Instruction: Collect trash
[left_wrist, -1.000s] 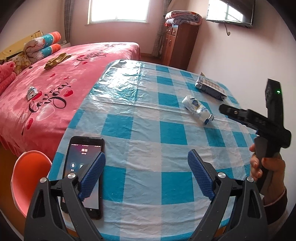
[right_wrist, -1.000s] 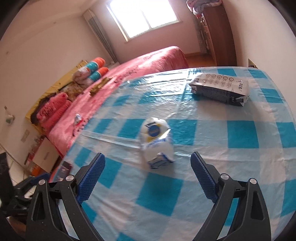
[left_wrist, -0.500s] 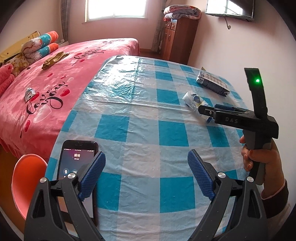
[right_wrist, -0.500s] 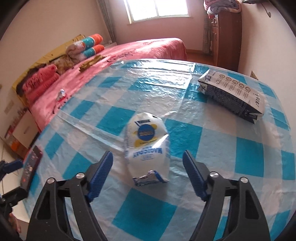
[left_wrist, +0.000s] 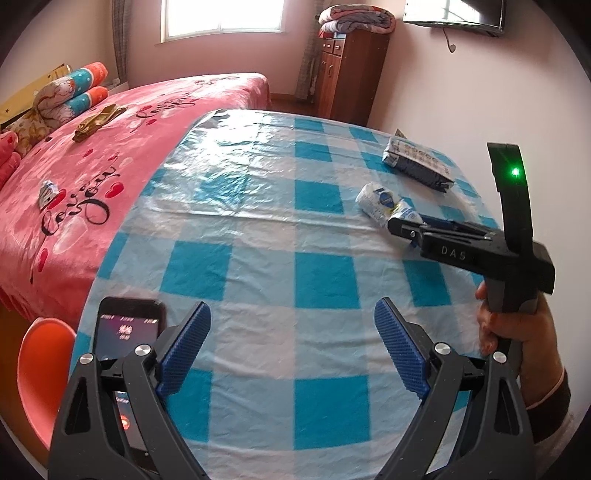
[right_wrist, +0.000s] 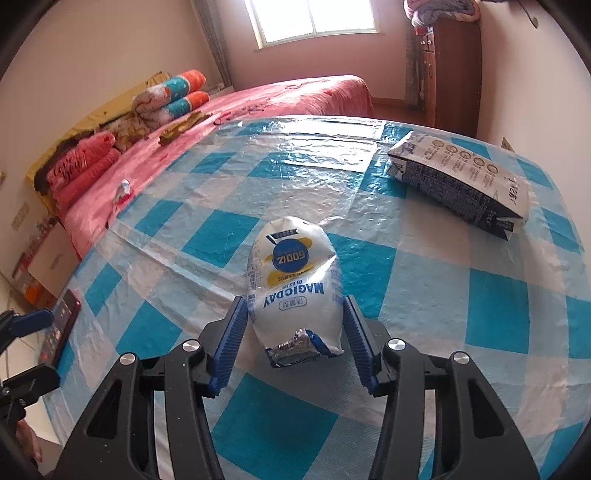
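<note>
A white puffed snack bag (right_wrist: 295, 284) with a blue and yellow label lies on the checked table (right_wrist: 424, 280). My right gripper (right_wrist: 295, 299) straddles its near half. The jaws are closing, with the blue pads (right_wrist: 231, 347) right at the bag's sides and only a sliver of gap showing. In the left wrist view the same bag (left_wrist: 380, 201) lies just past the right gripper (left_wrist: 406, 227), which a hand holds. A grey and white pouch (right_wrist: 461, 181) lies flat further right. My left gripper (left_wrist: 291, 304) hovers open over the near table, with nothing between its fingers.
A lit phone (left_wrist: 125, 325) lies at the table's near left corner, partly under my left finger. An orange chair (left_wrist: 40, 369) stands beside that corner. A pink bed (left_wrist: 74, 177) with a small wrapper (left_wrist: 48, 190) runs along the left. A wooden cabinet (left_wrist: 347, 70) stands at the back.
My right gripper has moved forward and down onto the snack bag, and its jaws have narrowed from wide apart to just beside the bag. The left gripper has drifted slightly, staying open.
</note>
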